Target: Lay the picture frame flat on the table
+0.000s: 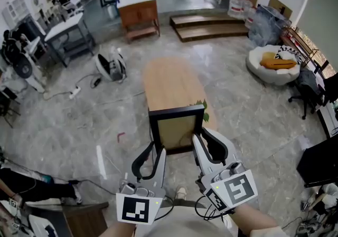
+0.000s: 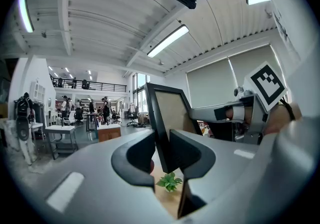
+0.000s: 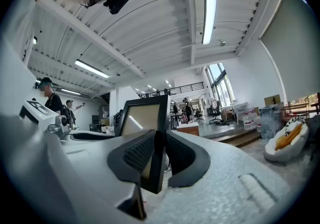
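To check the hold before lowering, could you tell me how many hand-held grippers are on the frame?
2. The left hand-held gripper clamps the left edge of the frame; the right hand-held gripper clamps its right edge. The frame is upright at the near end of the table.

The picture frame [image 1: 177, 129] is showing a smooth black rim around a matt tan board, the table [image 1: 169, 83] is showing pale matt wood, the floor [image 1: 79, 120] is gleaming like polished grey stone, and the left gripper [image 2: 162, 153] and right gripper [image 3: 156, 155] are showing matt grey plastic with black pads.
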